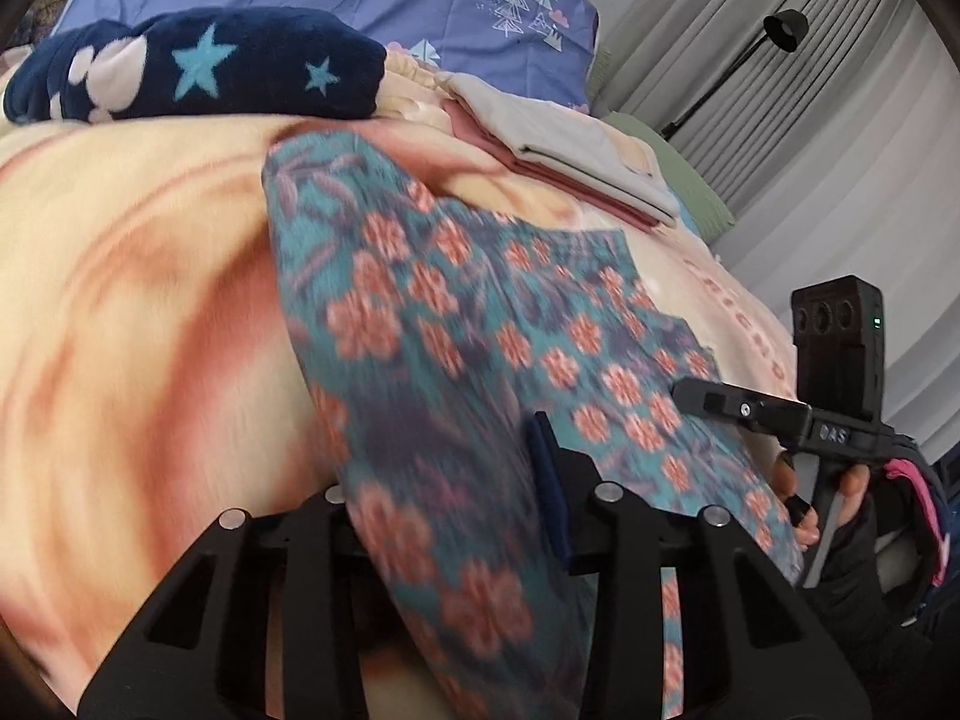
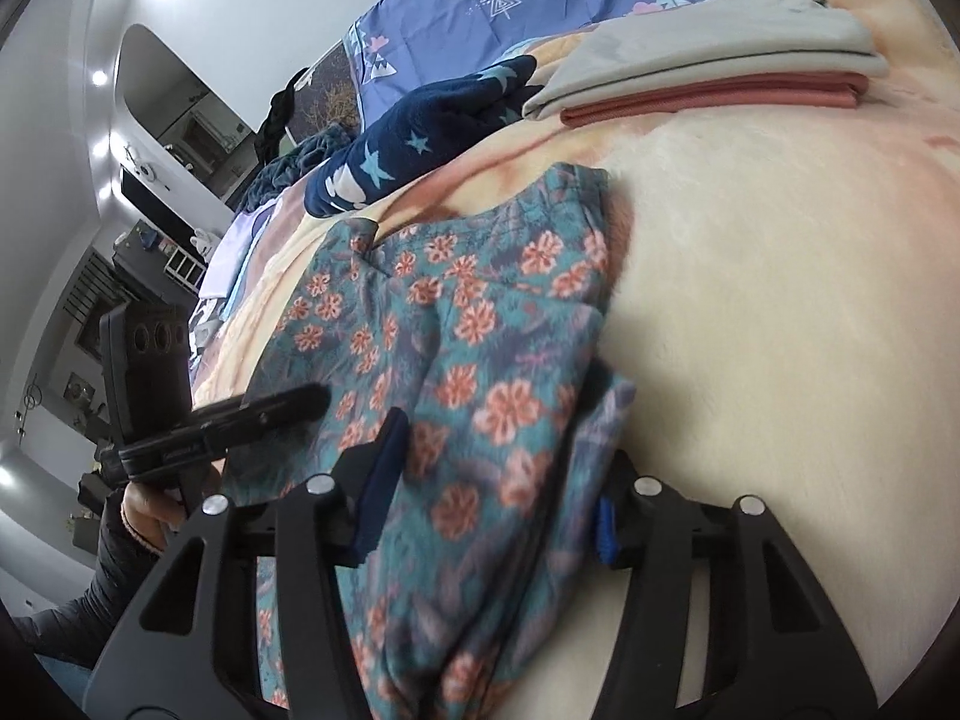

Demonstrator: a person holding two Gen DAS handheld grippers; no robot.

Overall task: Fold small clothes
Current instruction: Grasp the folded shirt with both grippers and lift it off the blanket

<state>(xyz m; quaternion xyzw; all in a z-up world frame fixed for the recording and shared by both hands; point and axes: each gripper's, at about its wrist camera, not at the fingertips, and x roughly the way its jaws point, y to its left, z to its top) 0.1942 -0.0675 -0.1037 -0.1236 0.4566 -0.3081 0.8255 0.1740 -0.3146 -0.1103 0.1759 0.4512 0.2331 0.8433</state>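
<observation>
Running lengthwise from both claws, floral garment [image 1: 456, 324]

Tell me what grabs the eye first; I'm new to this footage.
The teal floral garment dominates, draped over the peach blanket with cloth between each claw's fingers. Behind it sit a navy star fleece and a folded grey-and-pink stack.

The teal floral fabric garment [image 1: 456, 372] is motion-blurred and covers the left claw [image 1: 444, 516]'s left finger, so grip's unclear.
</observation>
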